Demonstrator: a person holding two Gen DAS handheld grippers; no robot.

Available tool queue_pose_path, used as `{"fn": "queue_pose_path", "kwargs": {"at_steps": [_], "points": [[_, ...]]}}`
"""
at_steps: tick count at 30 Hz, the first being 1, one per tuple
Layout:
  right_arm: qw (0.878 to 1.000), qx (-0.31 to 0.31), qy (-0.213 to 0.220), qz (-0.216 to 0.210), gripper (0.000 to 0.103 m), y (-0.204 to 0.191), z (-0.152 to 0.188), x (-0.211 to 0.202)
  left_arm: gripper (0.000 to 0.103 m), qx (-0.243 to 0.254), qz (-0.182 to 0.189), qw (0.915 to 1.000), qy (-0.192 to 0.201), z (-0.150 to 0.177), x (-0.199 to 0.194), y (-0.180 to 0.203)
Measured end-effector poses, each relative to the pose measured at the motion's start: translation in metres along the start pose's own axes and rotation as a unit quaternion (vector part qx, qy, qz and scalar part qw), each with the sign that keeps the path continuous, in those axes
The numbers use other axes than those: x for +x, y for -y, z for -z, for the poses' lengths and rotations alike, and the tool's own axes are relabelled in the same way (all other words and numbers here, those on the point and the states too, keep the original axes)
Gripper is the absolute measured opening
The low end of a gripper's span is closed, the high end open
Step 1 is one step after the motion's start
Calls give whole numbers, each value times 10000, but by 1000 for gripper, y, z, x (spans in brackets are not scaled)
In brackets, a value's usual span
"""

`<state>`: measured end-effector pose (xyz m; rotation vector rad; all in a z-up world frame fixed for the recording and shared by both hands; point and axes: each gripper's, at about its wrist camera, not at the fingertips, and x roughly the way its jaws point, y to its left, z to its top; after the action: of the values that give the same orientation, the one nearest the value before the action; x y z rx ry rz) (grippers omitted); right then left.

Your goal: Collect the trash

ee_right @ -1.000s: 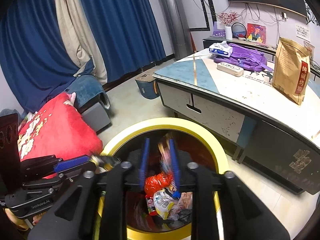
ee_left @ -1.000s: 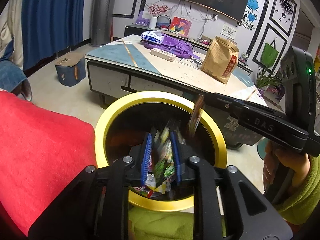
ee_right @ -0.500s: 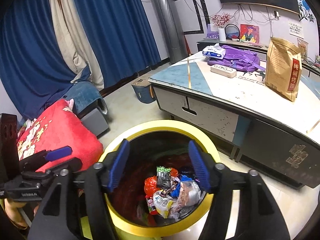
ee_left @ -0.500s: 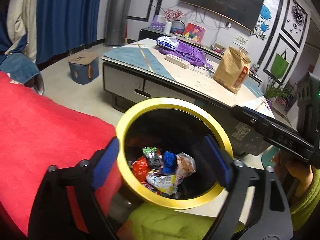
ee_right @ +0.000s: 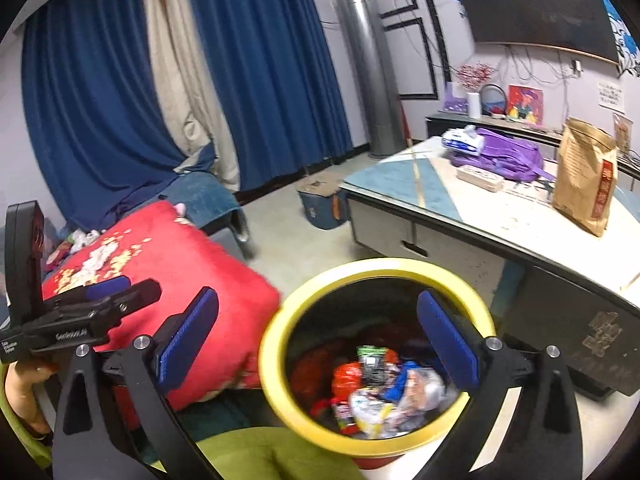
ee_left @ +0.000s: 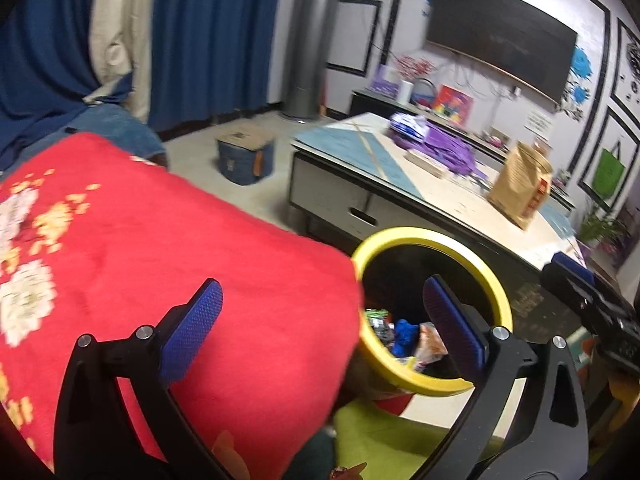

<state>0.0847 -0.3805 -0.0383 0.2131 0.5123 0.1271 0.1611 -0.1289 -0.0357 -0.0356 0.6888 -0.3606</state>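
Note:
A black bin with a yellow rim (ee_left: 424, 234) (ee_right: 376, 264) stands on the floor and holds several crumpled wrappers (ee_left: 404, 332) (ee_right: 380, 384). My left gripper (ee_left: 320, 292) hangs over the edge of a red cushion (ee_left: 160, 260), left of the bin. Its jaws are opening and nothing is between them. My right gripper (ee_right: 318, 300) is above the bin's left rim, its jaws also opening with nothing between them. Each gripper shows at the edge of the other's view: the right gripper (ee_left: 592, 300) and the left gripper (ee_right: 100, 300).
A low coffee table (ee_left: 440, 196) (ee_right: 500, 216) behind the bin carries a brown paper bag (ee_left: 520, 184) (ee_right: 586, 176), a purple backpack (ee_left: 444, 148) (ee_right: 508, 156) and a power strip (ee_right: 480, 174). A blue box (ee_left: 244, 156) (ee_right: 320, 204) sits on the floor. Green clothing (ee_right: 260, 456) lies below.
Both grippers were shut on wrappers over the bin; both have opened wide and the wrappers lie in the bin. Both have drawn up and back, the left one over the red cushion.

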Motion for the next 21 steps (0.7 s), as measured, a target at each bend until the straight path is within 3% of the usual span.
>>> {"fn": "queue_pose_path", "kwargs": {"at_steps": [5, 10, 15, 21], "points": [[9986, -348, 334, -198, 97, -46, 13, -10, 92, 25, -313, 9990, 318, 9, -34, -20], [9904, -936, 998, -212, 97, -86, 29, -27, 92, 47, -586, 9966, 572, 21, -62, -32], [9825, -949, 1601, -83, 97, -107, 38, -42, 92, 80, -862, 9908, 1037, 41, -92, -43], [9778, -1154, 1722, -297, 97, -120, 52, -48, 92, 109, -857, 9854, 1465, 65, -116, -46]]}}
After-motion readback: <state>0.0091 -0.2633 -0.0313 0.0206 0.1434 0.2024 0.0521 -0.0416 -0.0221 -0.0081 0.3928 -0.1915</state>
